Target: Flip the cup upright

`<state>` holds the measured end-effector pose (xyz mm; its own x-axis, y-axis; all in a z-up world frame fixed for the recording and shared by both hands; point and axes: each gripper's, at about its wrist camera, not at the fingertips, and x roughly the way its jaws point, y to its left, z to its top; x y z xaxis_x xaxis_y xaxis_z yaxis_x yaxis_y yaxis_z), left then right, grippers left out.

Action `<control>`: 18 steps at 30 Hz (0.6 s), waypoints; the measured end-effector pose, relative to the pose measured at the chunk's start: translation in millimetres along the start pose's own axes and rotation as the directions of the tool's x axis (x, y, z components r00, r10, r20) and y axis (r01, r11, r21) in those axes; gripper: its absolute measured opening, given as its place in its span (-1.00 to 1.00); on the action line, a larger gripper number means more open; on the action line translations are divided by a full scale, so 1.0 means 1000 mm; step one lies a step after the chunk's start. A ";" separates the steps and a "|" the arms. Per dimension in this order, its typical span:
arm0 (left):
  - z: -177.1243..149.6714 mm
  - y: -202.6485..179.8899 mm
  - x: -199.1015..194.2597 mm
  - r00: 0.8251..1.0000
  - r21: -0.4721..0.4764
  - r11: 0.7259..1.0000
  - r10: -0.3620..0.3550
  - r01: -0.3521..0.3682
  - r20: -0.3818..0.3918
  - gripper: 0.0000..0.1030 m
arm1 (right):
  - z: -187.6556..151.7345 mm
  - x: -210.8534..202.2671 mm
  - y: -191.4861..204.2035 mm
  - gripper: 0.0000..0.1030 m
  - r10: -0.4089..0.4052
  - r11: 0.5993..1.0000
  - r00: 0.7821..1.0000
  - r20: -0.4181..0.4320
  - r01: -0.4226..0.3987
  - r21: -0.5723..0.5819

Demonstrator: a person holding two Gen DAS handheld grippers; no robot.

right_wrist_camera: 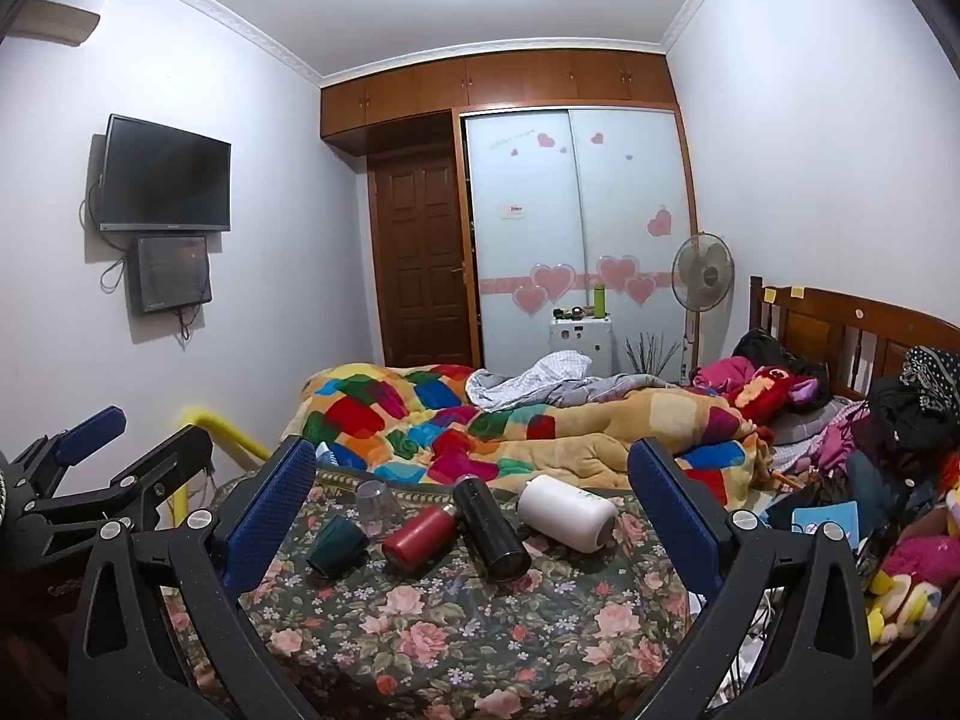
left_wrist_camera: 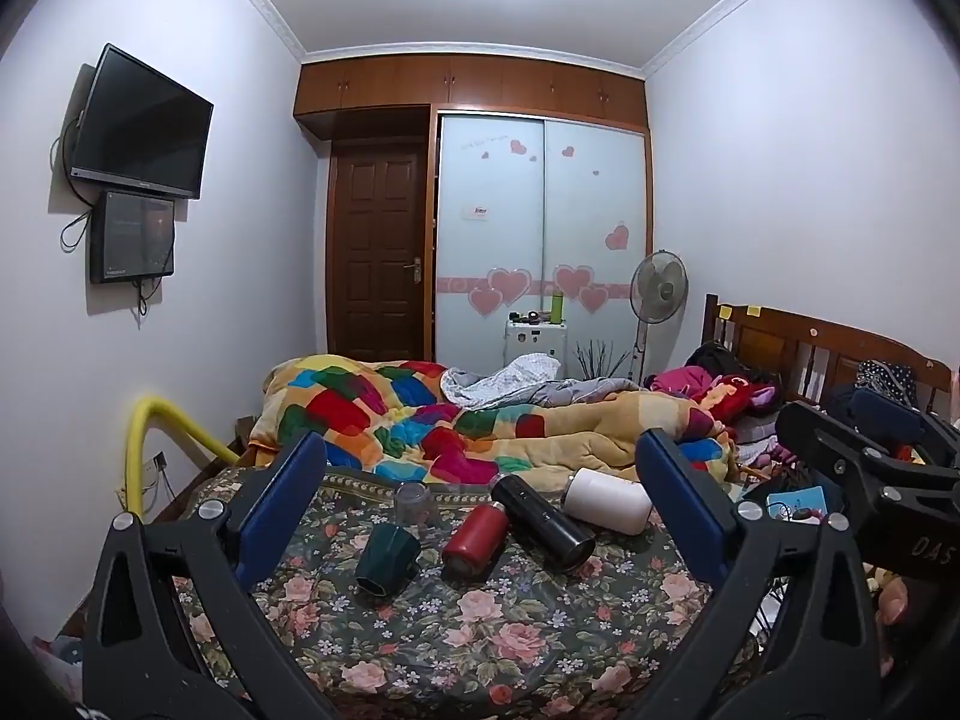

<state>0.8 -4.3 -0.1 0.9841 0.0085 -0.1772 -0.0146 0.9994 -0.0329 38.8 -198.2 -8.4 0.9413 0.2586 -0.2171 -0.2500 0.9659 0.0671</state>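
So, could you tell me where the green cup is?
The green cup lies tipped on the floral bedspread, left of the red bottle.

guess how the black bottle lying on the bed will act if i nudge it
The black bottle is a smooth cylinder on its side, so it probably rolls. The floral bedspread looks soft, likely damping that. The red bottle beside it may get bumped.

White letters reading "DAS" stand on the black body of the right tongs [left_wrist_camera: 864, 450], seen at the left-wrist view's edge.
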 end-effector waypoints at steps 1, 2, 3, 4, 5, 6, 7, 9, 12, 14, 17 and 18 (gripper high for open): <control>0.000 0.000 0.001 1.000 0.000 1.000 0.001 -0.001 -0.002 1.00 | 0.000 0.000 0.000 1.00 0.001 1.000 1.000 0.000 -0.001 0.001; 0.000 0.001 0.000 1.000 0.000 1.000 0.003 -0.003 -0.002 1.00 | 0.000 0.000 -0.001 1.00 0.002 1.000 1.000 -0.001 -0.002 0.001; -0.001 0.001 0.000 1.000 -0.001 1.000 0.003 -0.003 0.000 1.00 | 0.000 0.000 -0.001 1.00 0.003 1.000 1.000 -0.001 -0.003 0.002; 0.000 0.001 0.000 1.000 -0.001 1.000 0.003 -0.003 -0.002 1.00 | -0.001 0.000 0.000 1.00 0.002 1.000 1.000 0.000 -0.002 0.001; 0.000 0.001 0.001 1.000 -0.001 1.000 0.004 -0.004 -0.001 1.00 | 0.000 0.000 0.000 1.00 0.003 1.000 1.000 0.000 -0.003 0.002; 0.000 0.001 0.001 1.000 -0.002 1.000 0.004 -0.004 0.000 1.00 | 0.000 0.000 0.000 1.00 0.002 1.000 1.000 0.000 -0.002 0.002; 0.000 0.001 0.001 1.000 -0.001 1.000 0.004 -0.004 0.000 1.00 | 0.000 0.000 0.000 1.00 0.002 1.000 1.000 -0.001 -0.002 0.002; 0.000 0.003 0.000 1.000 -0.002 1.000 0.007 -0.007 0.003 1.00 | 0.000 0.000 0.000 1.00 0.002 1.000 1.000 -0.001 -0.002 0.000; -0.002 0.002 0.001 1.000 0.000 1.000 0.012 -0.012 0.004 1.00 | 0.001 0.000 0.000 1.00 0.000 1.000 1.000 -0.002 0.000 0.000; -0.002 0.002 0.001 1.000 -0.001 1.000 0.013 -0.013 0.005 1.00 | 0.001 0.000 0.000 1.00 0.002 1.000 1.000 -0.002 -0.002 0.002; -0.003 0.001 0.001 1.000 -0.002 1.000 0.014 -0.014 0.004 1.00 | -0.003 0.003 0.004 1.00 0.002 1.000 1.000 -0.003 -0.002 -0.001; -0.003 0.001 0.001 1.000 -0.004 1.000 0.016 -0.016 0.004 1.00 | -0.003 0.003 0.004 1.00 0.002 1.000 1.000 -0.002 -0.002 -0.001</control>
<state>1.6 -3.6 -3.0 0.9845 0.0245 -0.1734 -0.0308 0.9990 -0.0337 40.1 -193.8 -12.0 0.9402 0.2610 -0.2191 -0.2524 0.9653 0.0667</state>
